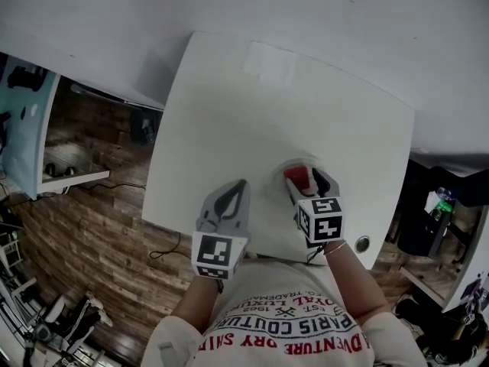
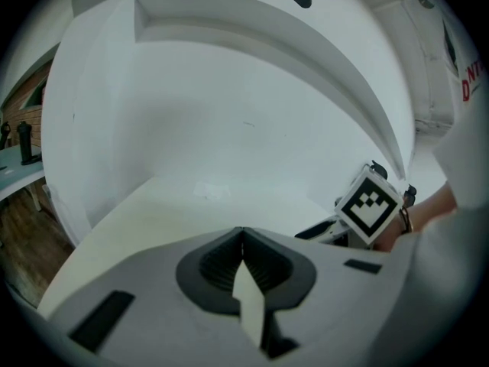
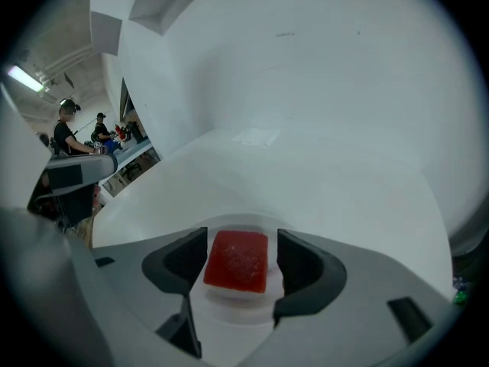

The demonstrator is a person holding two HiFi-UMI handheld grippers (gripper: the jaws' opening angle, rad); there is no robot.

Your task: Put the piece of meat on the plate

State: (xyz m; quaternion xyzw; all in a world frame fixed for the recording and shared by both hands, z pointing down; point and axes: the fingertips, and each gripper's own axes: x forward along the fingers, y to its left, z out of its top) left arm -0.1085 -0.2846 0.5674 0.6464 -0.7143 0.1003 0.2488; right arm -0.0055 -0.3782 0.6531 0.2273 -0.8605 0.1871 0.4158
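A red, square piece of meat [image 1: 296,177] [image 3: 238,260] lies on a small white plate [image 1: 281,167] [image 3: 252,220] near the front edge of the white table [image 1: 229,105]. My right gripper [image 1: 306,182] [image 3: 241,243] hangs low over the plate, open, one jaw on each side of the meat with a narrow gap on either side. My left gripper [image 1: 235,194] [image 2: 243,239] is shut and holds nothing; it hovers over bare table to the left of the plate. The right gripper's marker cube [image 2: 370,205] shows in the left gripper view.
A pale rectangular patch [image 1: 269,62] [image 3: 256,136] lies flat at the table's far side. A small round metal fitting [image 1: 361,244] sits at the front right corner. A white wall stands behind the table; wooden floor [image 1: 99,228] lies beyond the left edge.
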